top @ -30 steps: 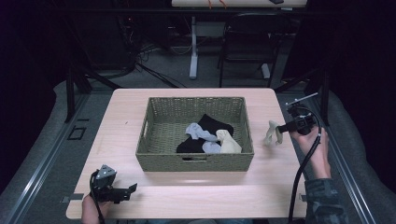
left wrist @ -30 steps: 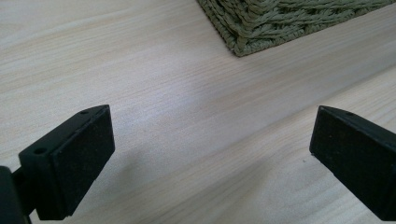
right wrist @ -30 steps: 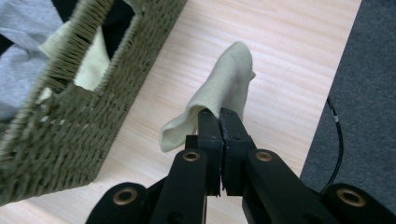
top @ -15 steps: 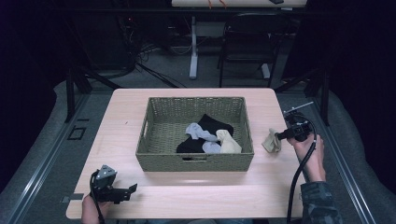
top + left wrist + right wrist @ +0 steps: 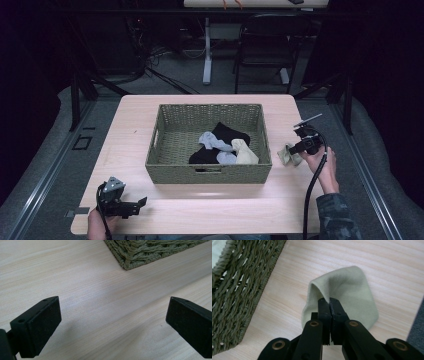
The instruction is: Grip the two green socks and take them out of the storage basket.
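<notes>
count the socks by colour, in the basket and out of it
Pale green sock: 1, outside the basket, pinched in the right gripper
Cream sock: 1, in the basket
Light blue socks: 2, in the basket
Black socks: 2, as far as the pile shows
Total: 6

Pale green sock (image 5: 348, 293), folded and pinched, apparently resting on the table.
</notes>
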The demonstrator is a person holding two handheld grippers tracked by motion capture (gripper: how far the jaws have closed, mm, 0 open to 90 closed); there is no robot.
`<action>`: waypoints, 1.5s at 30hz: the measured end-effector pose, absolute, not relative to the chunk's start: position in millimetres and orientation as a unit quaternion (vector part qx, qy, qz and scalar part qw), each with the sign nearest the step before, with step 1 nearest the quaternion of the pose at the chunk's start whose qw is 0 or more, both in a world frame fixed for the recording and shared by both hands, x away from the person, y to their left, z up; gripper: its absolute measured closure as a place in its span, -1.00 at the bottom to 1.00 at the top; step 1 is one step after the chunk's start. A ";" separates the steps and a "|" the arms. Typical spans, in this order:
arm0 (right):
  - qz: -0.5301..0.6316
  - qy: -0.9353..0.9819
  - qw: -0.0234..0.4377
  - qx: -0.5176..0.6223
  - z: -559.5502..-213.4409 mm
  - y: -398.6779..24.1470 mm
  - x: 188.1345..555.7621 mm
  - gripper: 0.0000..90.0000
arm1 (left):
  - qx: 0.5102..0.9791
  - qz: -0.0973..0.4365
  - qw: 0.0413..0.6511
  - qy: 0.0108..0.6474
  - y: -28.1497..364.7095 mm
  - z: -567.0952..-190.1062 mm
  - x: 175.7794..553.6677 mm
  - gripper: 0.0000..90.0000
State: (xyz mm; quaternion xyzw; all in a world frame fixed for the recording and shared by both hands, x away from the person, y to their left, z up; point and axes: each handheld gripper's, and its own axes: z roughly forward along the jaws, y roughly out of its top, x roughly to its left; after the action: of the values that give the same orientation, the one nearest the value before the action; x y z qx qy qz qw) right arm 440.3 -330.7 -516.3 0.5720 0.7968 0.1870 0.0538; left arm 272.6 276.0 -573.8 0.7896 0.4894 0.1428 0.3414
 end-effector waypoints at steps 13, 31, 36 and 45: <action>0.213 0.797 0.035 0.564 -513.0 -331.7 440.5 0.11 | 0.789 0.143 0.341 0.491 276.0 -573.8 272.5 -1.00; 0.274 0.809 0.048 0.518 -443.9 -314.2 419.5 -0.84 | 0.789 0.144 0.339 0.492 276.3 -573.8 272.6 -1.00; 0.276 0.819 0.062 0.500 -417.5 -301.5 422.3 -0.92 | 0.788 0.146 0.339 0.492 276.5 -573.9 272.8 -1.00; 0.291 0.844 0.041 0.450 -386.5 -265.6 438.7 -1.00 | 0.788 0.147 0.339 0.492 276.5 -574.0 272.7 -1.00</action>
State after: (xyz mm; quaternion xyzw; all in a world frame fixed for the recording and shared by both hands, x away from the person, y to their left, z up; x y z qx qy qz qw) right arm 438.7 -265.6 -386.5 0.4497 0.8435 0.2907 0.0412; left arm 272.7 276.5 -574.0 0.7882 0.4921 0.1469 0.3391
